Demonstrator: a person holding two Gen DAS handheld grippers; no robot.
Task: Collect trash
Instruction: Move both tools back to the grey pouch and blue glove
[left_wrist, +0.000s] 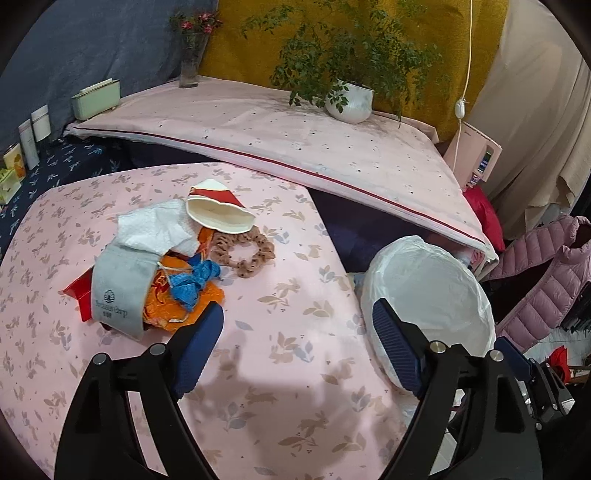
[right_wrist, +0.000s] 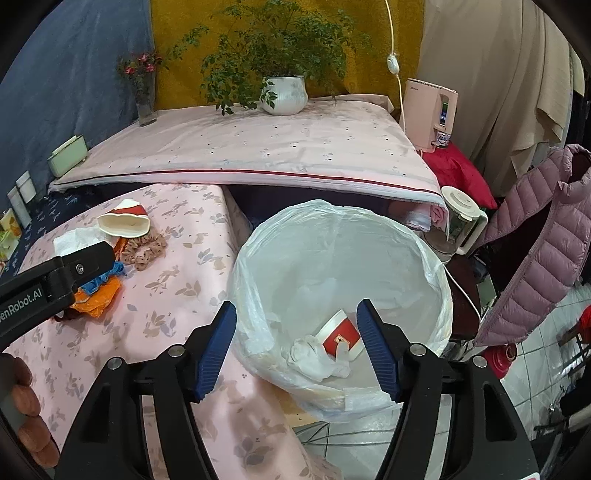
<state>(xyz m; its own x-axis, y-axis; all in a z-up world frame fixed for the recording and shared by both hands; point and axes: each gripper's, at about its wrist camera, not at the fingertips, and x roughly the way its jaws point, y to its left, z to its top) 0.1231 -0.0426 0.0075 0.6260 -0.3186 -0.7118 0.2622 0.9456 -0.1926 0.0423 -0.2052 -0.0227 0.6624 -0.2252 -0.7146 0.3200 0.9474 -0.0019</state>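
A pile of trash lies on the pink table (left_wrist: 295, 369): a crushed red-and-white paper cup (left_wrist: 218, 212), a white tissue (left_wrist: 151, 229), a grey pouch (left_wrist: 118, 291), an orange wrapper (left_wrist: 173, 295), a blue scrap (left_wrist: 195, 280) and a brown scrunchie (left_wrist: 243, 253). My left gripper (left_wrist: 299, 332) is open and empty just right of the pile. My right gripper (right_wrist: 297, 339) is open and empty over the white-lined bin (right_wrist: 258, 236); a paper cup (right_wrist: 341, 334) and crumpled tissue (right_wrist: 314, 358) lie inside the bin. The bin also shows in the left wrist view (left_wrist: 476, 291).
A raised pink-covered surface (left_wrist: 295, 136) behind holds a potted plant (left_wrist: 351, 99), a flower vase (left_wrist: 190, 62) and a green box (left_wrist: 96, 98). A pink jacket (right_wrist: 535, 240), a kettle (right_wrist: 461, 221) and a pink appliance (right_wrist: 432, 110) stand right of the bin.
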